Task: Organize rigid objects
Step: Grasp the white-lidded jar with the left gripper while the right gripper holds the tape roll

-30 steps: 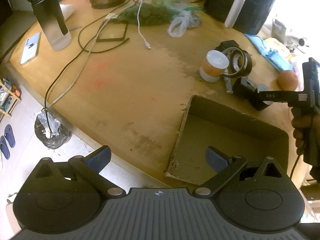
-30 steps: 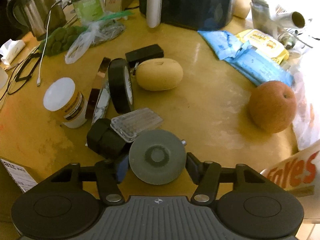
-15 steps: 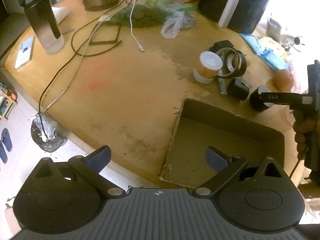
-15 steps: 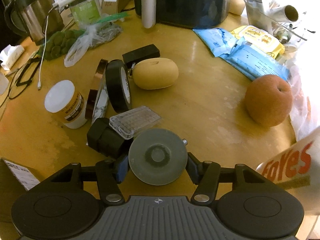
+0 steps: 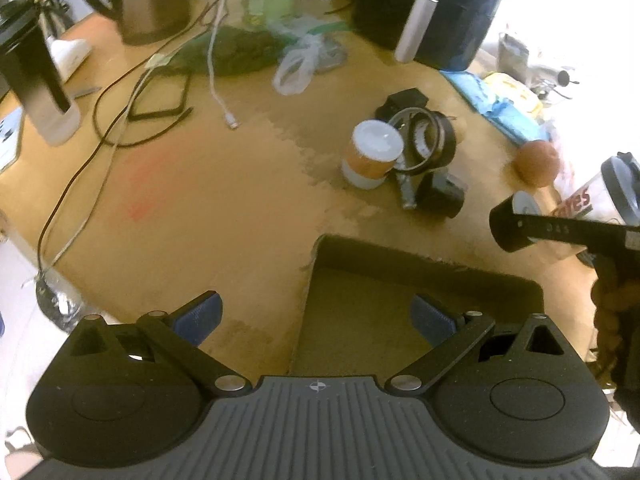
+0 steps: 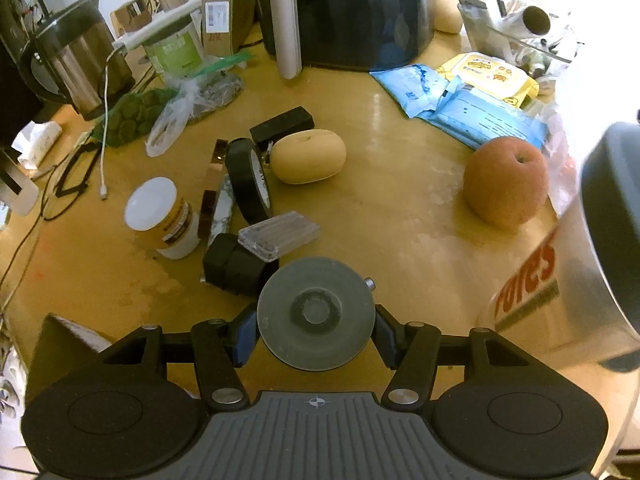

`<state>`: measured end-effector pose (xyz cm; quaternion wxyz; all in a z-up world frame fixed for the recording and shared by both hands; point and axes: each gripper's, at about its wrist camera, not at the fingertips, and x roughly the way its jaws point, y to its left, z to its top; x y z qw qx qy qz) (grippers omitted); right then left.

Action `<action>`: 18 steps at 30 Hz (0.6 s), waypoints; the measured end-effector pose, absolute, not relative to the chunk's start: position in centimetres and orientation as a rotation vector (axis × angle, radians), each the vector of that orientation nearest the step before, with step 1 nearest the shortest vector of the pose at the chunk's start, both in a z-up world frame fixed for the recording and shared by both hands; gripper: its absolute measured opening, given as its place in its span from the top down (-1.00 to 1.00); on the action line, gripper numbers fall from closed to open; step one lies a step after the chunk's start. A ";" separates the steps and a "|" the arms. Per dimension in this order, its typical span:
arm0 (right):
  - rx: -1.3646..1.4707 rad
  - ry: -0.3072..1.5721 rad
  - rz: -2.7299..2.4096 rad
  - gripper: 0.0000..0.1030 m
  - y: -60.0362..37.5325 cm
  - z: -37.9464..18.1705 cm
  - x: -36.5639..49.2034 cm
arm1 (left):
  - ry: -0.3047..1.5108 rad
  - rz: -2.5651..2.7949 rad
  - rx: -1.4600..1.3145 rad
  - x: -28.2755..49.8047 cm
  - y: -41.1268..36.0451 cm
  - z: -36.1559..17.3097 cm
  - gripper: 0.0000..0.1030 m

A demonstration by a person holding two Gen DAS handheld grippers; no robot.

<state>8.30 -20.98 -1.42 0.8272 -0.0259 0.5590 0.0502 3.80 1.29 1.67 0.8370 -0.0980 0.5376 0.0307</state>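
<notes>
My right gripper (image 6: 316, 334) was clamped on one round grey disc-shaped object (image 6: 316, 314), its blue pads pressed to both sides, held clear above the tan wooden surface (image 6: 400, 216). My left gripper (image 5: 316, 316) hung wide apart with nothing between its fingers, over one open brown cardboard box (image 5: 420, 268) at the surface's near edge.

On the surface I counted one white-lidded jar with an orange label (image 6: 160, 218), two tape rolls leaning together, one black (image 6: 250, 182) and one brown (image 6: 212, 192), one clear plastic case (image 6: 280, 234) resting on one black blocky object (image 6: 234, 266), one black rectangular bar (image 6: 282, 126), one yellow oval fruit (image 6: 308, 156) and one reddish round fruit (image 6: 506, 182).

Only the left view showed the box's interior and my right gripper from the side. Only the right view showed the disc's face and the clear case.
</notes>
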 end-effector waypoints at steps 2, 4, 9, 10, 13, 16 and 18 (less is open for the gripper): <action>-0.048 1.180 0.106 -0.19 -20.9 -0.9 7.8 | 1.131 0.052 -0.197 4.5 1.1 1.6 -0.99; -0.040 1.174 0.104 -0.19 -21.0 -0.4 7.4 | 1.120 0.033 -0.183 5.3 0.8 1.7 -0.99; -0.010 1.164 0.092 -0.19 -21.2 0.6 6.7 | 1.085 -0.006 -0.146 7.3 0.1 2.2 -0.99; -0.004 1.162 0.089 -0.19 -21.3 0.9 6.6 | 1.079 -0.012 -0.141 7.7 0.1 2.2 -0.99; 0.008 1.154 0.079 -0.19 -21.5 1.5 6.2 | 1.064 -0.032 -0.128 8.8 -0.3 2.2 -0.98; 0.025 1.142 0.066 -0.19 -21.7 2.2 5.8 | 1.057 -0.047 -0.119 9.9 -0.7 1.9 -0.98; 0.035 1.131 0.059 -0.19 -21.9 2.6 5.5 | 1.055 -0.054 -0.109 10.3 -0.9 1.7 -0.98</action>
